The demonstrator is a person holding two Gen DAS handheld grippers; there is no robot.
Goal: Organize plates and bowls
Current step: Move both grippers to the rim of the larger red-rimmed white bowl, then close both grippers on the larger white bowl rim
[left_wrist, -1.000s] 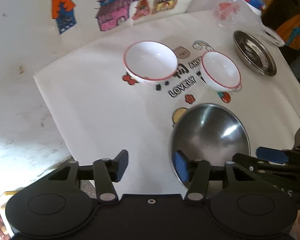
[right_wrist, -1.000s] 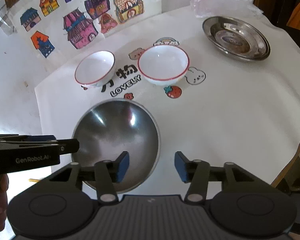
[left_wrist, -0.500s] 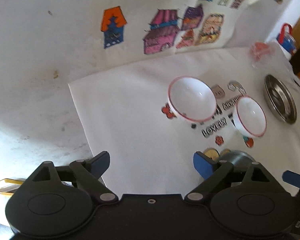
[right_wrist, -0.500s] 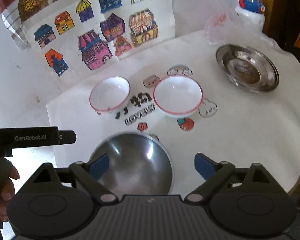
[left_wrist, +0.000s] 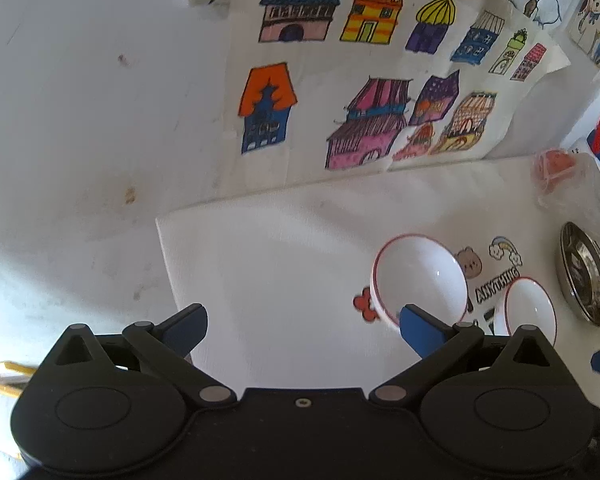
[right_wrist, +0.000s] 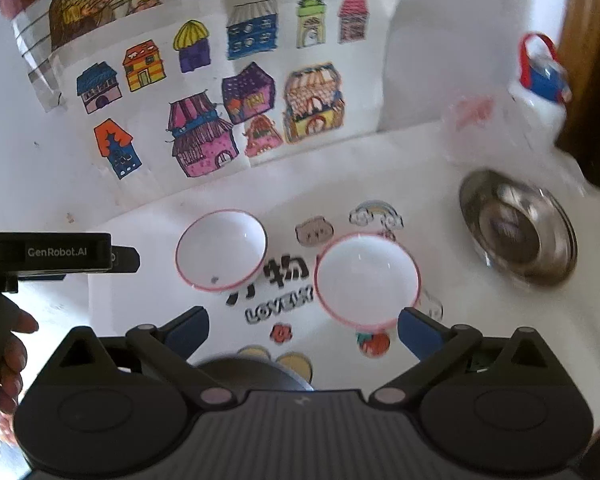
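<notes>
Both the left gripper and the right gripper are spread wide, holding nothing. The risk: a fingertip could tip the two red-rimmed white bowls at centre frame. Both are empty, as is the steel plate at right.

Two white bowls with red rims stand on the white printed cloth: a smaller one to the left and a larger one to the right. One steel bowl shows only as a grey arc behind the right gripper's body. One steel plate sits at the far right of the cloth. One bottle with a red and blue top stands by the wall, and one clear plastic bag lies near it. One sheet of house drawings leans on the wall, with eleven coloured houses on it.
</notes>
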